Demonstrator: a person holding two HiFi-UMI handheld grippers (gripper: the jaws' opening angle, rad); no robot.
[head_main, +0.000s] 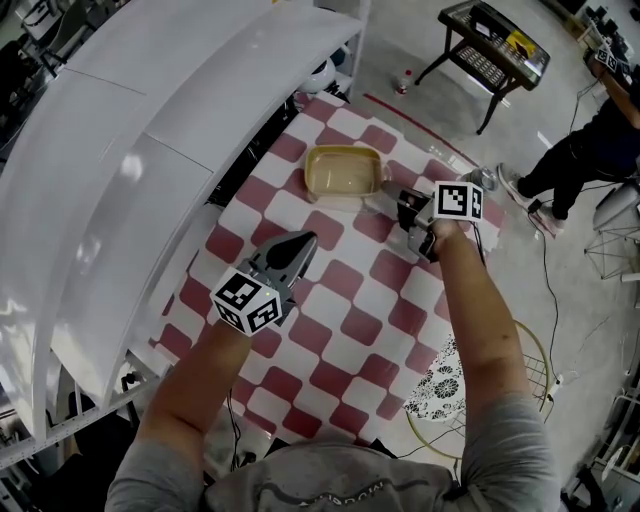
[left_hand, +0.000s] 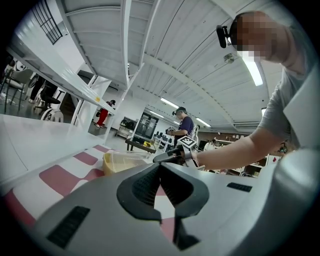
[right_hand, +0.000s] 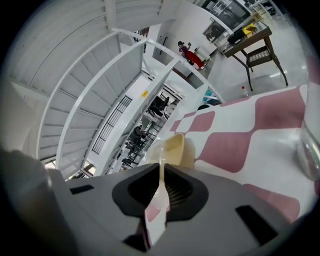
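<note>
nearest the body, over the red-and-white checked cloth, the left gripper hangs with its jaws pressed together at the tips and nothing between them; only cloth shows through the slot behind the pads. its cube carries black-and-white square markers, patterns only, no words. print on the grey shirt is too dim to read. a little farther out and to the right, the right gripper is clenched on the thin rim of the tub at its right corner, the cream edge running into the narrow slit between the pads; its cube bears the same kind of marker. the tub, pale yellow and see-through, sits on the cloth toward the far edge, well apart from the left gripper. a clear glass stands just right of the right gripper. beyond the cloth, on the floor, are a small bottle, a dark table and a person; a white curved frame runs along the left, its yellow label too small to read
</note>
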